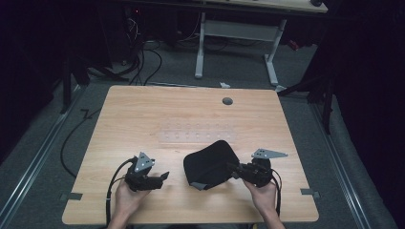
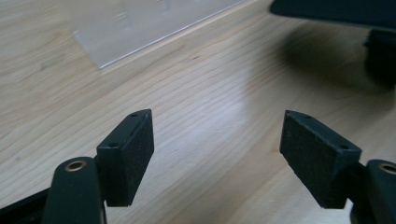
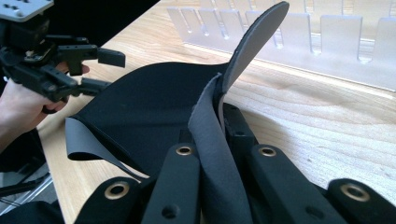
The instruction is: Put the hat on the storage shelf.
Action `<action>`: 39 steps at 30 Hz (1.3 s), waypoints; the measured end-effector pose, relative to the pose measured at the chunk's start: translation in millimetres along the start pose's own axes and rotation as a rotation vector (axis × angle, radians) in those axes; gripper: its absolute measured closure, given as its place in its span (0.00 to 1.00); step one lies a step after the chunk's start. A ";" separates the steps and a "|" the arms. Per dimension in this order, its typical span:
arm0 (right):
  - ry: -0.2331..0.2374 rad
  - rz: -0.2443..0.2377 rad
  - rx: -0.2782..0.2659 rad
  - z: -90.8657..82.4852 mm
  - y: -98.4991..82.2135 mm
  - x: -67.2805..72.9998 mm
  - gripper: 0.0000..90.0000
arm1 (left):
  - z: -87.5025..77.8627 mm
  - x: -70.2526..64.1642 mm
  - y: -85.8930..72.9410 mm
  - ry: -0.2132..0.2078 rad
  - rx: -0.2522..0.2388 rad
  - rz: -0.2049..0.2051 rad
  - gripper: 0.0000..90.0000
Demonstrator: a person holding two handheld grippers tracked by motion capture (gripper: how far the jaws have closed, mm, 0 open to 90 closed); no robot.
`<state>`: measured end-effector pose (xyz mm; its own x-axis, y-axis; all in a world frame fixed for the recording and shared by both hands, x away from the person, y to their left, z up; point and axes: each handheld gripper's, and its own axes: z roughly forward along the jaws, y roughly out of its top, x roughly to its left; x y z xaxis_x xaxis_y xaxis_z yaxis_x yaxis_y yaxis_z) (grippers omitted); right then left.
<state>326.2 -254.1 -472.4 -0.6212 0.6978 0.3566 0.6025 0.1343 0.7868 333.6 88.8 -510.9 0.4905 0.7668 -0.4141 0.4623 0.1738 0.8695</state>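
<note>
A soft black pad [image 1: 210,162] lies on the wooden table [image 1: 143,114], with one edge lifted up. The right tongs [image 1: 236,168] are pinched tight on that edge, so the pad bends up beside them. A corner on the pad's near side curls under. The left tongs [image 1: 164,177] are wide open and hold nothing, a little way off to the pad's left. A clear plastic rack [image 1: 198,133] lies just behind the pad. I think the job has only started: the pad is grabbed but not yet folded or moved.
</note>
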 end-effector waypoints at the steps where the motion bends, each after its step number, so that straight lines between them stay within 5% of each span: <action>1: -0.001 -0.004 0.000 -0.6 0.9 0.4 0.95 | -1.5 -4.3 0.0 -0.017 -0.002 0.011 0.30; 10: 0.012 0.007 0.002 -0.4 10.9 5.6 0.95 | -4.9 -31.8 0.8 -0.129 -0.005 0.051 0.29; 24: 0.017 -0.014 0.029 4.0 27.2 16.9 0.95 | -4.8 -51.8 10.3 -0.183 -0.044 0.101 0.28; 39: 0.034 -0.018 0.059 9.1 33.5 22.3 0.95 | -1.5 -60.5 8.6 -0.171 -0.028 0.156 0.34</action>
<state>337.0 -227.6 -442.7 -0.6485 0.6706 0.3602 0.6186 0.1884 0.7628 306.8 44.8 -478.1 0.6735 0.6701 -0.3120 0.3519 0.0805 0.9326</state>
